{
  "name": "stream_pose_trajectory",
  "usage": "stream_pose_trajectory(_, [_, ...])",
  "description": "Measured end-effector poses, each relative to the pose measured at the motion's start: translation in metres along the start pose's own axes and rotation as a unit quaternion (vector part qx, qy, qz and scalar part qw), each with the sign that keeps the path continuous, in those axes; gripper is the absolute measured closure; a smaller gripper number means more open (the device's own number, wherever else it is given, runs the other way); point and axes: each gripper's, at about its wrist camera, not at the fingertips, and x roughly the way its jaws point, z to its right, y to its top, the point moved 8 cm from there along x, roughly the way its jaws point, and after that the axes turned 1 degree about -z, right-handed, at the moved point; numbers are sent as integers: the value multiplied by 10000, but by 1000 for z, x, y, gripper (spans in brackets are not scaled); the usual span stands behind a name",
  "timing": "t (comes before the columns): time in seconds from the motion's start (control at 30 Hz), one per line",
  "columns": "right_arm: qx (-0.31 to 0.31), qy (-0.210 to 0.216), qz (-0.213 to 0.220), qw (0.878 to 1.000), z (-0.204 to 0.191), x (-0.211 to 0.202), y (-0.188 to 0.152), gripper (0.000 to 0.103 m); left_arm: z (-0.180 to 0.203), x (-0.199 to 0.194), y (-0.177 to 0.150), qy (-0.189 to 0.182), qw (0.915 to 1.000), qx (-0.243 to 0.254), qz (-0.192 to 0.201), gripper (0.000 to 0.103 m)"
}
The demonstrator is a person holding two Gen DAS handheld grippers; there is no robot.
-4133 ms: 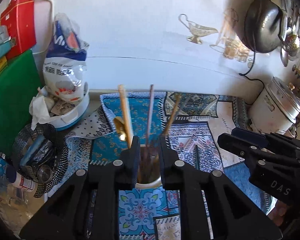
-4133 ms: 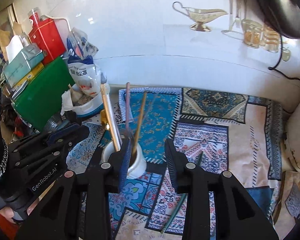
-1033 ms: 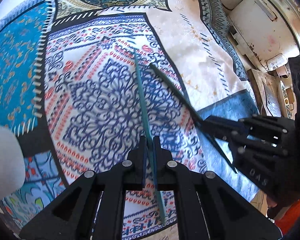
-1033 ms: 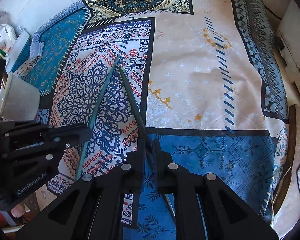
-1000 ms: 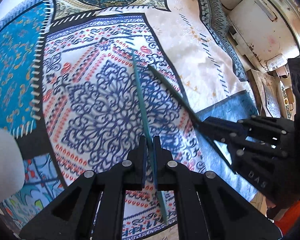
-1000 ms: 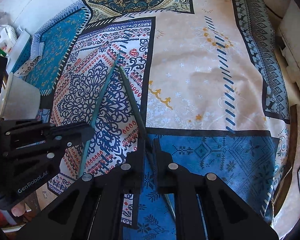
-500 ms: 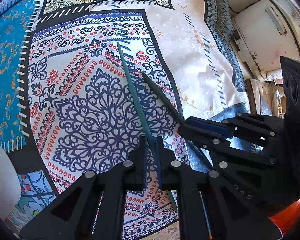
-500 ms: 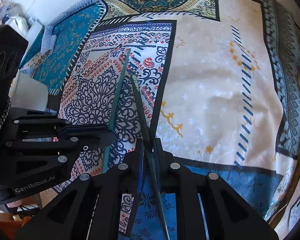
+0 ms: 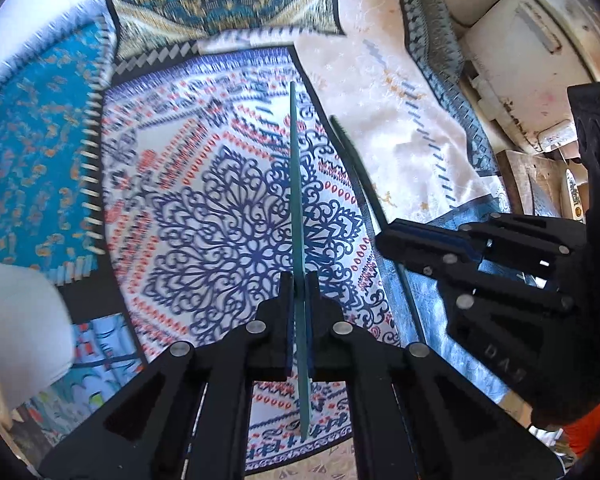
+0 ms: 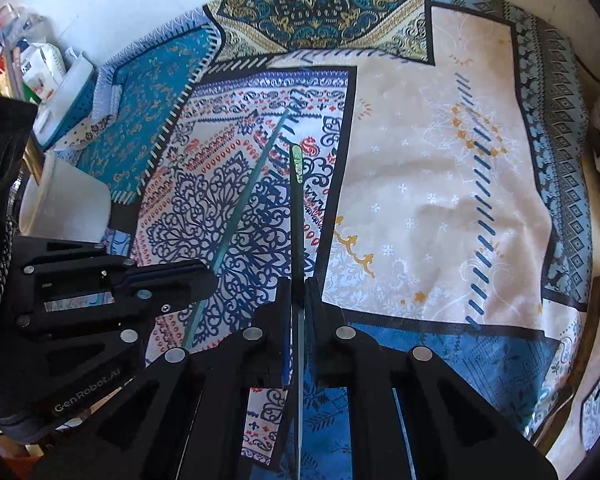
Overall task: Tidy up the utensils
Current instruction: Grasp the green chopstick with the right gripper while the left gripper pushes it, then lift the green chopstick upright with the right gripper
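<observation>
Gripping one teal chopstick (image 9: 297, 184), the left gripper (image 9: 298, 280) has its fingers clenched on it above the patterned cloth (image 9: 228, 216). The right gripper (image 10: 298, 286) clamps the second, darker chopstick (image 10: 297, 200). Two chopsticks total; one white cup (image 10: 68, 204) stands near the cloth's left edge.

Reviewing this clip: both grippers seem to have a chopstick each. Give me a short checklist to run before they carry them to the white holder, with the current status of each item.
1. Left gripper shut on the teal chopstick: ok, pads pinch it.
2. Right gripper shut on the dark green chopstick: ok, pads pinch it.
3. Both sticks lifted clear of the patterned cloth: cannot tell, though both point straight out from the pads.
4. The two chopsticks apart from each other: ok, a gap shows between them in both views.
5. White holder in view: ok, at the left edge.
6. Room inside the holder: cannot tell, its opening is not visible.
</observation>
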Motion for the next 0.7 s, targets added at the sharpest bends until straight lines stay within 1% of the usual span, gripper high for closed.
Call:
stream_pose_trajectory(0.23, [166, -28, 609, 9980, -5, -36, 7, 97, 1, -50, 2, 210, 9971, 64, 734, 101])
stream_pose_trajectory(0.37, [218, -35, 927, 9954, -10, -59, 11, 97, 2, -83, 1, 327, 9923, 130, 1187, 103])
stream_pose_trajectory(0.47, [219, -46, 1148, 9931, -16, -76, 15, 97, 1, -106, 1, 345, 9886, 178, 1457, 103])
stream_pose_trajectory(0.6, [180, -100, 1422, 9896, -25, -95, 20, 97, -1, -121, -1, 299, 9867, 216, 1584, 103])
stream_pose_trajectory(0.7, [175, -152, 1591, 9870, -28, -107, 21, 97, -5, -119, -3, 265, 9880, 250, 1499, 103])
